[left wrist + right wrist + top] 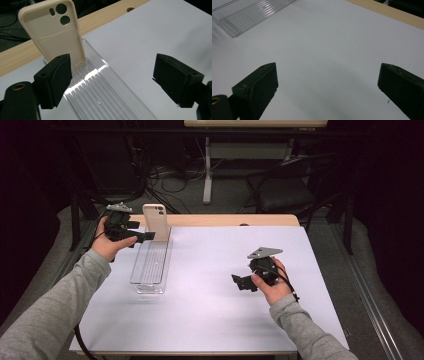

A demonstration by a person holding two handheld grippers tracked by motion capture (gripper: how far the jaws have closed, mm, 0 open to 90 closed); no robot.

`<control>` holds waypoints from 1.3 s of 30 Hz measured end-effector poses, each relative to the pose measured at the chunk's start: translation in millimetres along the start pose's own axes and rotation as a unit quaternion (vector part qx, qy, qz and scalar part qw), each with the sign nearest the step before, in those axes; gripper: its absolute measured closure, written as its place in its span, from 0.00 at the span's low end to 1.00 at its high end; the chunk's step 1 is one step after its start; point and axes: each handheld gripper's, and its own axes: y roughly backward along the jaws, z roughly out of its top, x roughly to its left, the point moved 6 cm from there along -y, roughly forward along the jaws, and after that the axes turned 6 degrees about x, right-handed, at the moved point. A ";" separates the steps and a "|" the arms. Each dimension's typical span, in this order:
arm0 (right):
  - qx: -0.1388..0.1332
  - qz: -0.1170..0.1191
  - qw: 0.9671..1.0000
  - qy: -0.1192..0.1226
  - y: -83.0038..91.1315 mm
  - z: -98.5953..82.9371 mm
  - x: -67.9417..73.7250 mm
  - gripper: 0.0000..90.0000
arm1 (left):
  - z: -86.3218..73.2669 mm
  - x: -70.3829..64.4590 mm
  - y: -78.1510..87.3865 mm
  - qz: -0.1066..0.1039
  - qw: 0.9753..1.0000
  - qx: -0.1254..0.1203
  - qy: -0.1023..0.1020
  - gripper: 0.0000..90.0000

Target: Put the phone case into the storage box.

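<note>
Cream phone case (53, 32) standing upright at far end of clear ribbed tray (105, 92). Left gripper (112, 75) released, jaws wide, just beside case. Right gripper (327, 87) released over white table (332, 45).

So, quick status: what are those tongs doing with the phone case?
Left tongs open beside phone case. Case upright in clear tray. Right tongs open, idle over table. Nothing blocking.

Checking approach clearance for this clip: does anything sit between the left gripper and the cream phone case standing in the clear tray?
Nothing visible does. The left gripper is open, and the phone case stands upright at the far end of the clear tray, just beyond its left jaw. Between the jaws lie the tray floor and the bare white table.
</note>
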 end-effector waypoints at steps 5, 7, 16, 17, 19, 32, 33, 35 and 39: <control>-0.003 0.001 1.000 -0.005 3.4 4.6 -3.6 0.02 | -0.1 -2.7 4.5 -0.012 1.000 -0.002 0.001 0.16; -0.004 0.001 1.000 -0.006 3.8 5.7 -5.0 0.02 | -1.6 -3.2 5.5 -0.009 1.000 0.004 -0.002 0.16; 0.003 0.000 1.000 -0.002 7.8 6.5 -10.1 0.00 | -5.4 -7.9 10.6 -0.017 1.000 0.009 -0.008 0.16; 0.003 -0.001 1.000 -0.002 8.4 6.5 -11.3 0.00 | -5.9 -8.8 11.1 -0.016 1.000 0.012 -0.008 0.16; 0.003 -0.002 1.000 -0.003 9.0 6.6 -14.3 0.00 | -6.5 -10.6 11.3 -0.014 1.000 0.015 -0.005 0.16; 0.005 0.007 1.000 -0.003 15.5 3.6 -20.0 0.00 | -18.3 -28.9 16.8 -0.004 0.998 0.050 -0.041 0.16; 0.007 0.007 1.000 -0.002 16.6 3.0 -19.5 0.00 | -20.0 -30.2 17.2 -0.005 0.998 0.055 -0.042 0.16; 0.013 0.005 1.000 0.000 19.3 1.7 -19.1 0.00 | -24.5 -33.1 18.5 -0.002 0.997 0.060 -0.048 0.16; 0.020 0.006 1.000 0.003 24.5 -1.3 -18.1 0.00 | -33.2 -38.6 22.3 -0.006 0.997 0.061 -0.049 0.16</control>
